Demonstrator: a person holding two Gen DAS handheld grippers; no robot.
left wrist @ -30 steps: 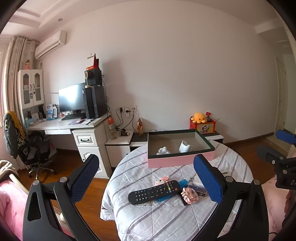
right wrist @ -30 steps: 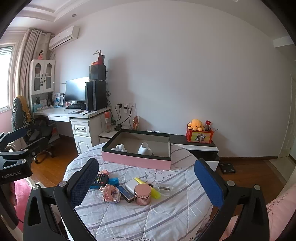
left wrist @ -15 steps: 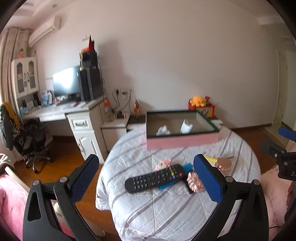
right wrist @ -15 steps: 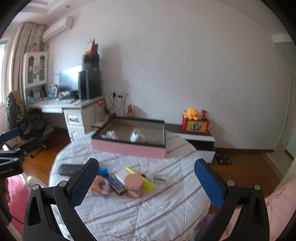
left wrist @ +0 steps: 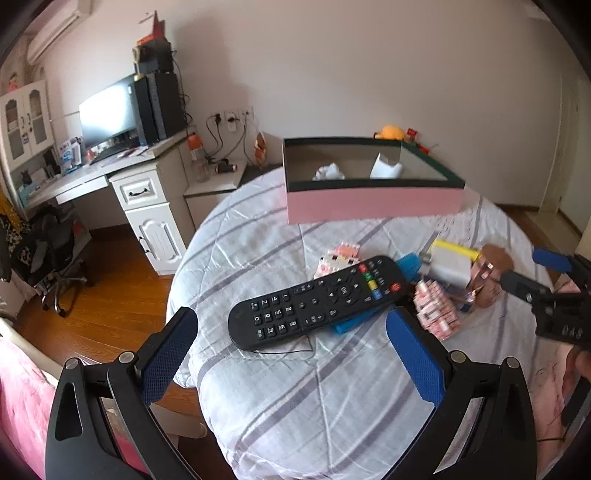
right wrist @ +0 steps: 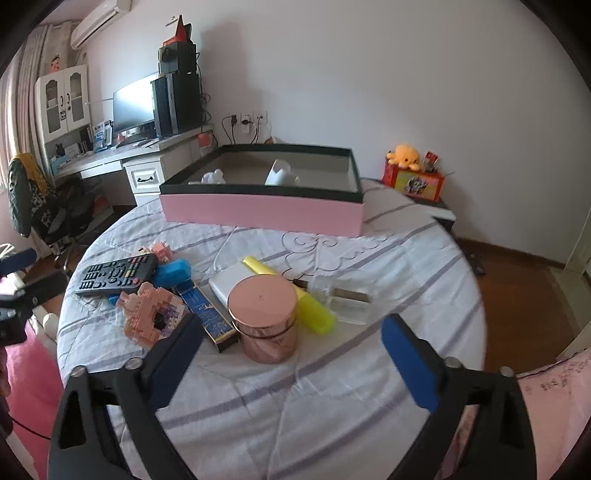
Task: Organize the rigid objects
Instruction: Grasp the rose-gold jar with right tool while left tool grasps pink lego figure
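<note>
Both grippers have dropped toward the table [right wrist: 332, 387]; left gripper [left wrist: 291, 345] gapes empty over the remote [left wrist: 317, 301], right gripper [right wrist: 291, 347], its jaws just narrowing, empty near the jar [right wrist: 264, 317].

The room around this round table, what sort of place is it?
Probably a bedroom or home study: a desk with a monitor, a wall air conditioner, and a table covered by a striped quilt.

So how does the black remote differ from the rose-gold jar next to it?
The remote is long, flat and matte black with coloured buttons; the jar is a short, shiny rose-gold cylinder with a plain lid. The remote lies flat, partly resting on a blue thing; the jar stands upright on the cloth. Both sit in the clutter in front of the pink box, and neither is gripped.
</note>
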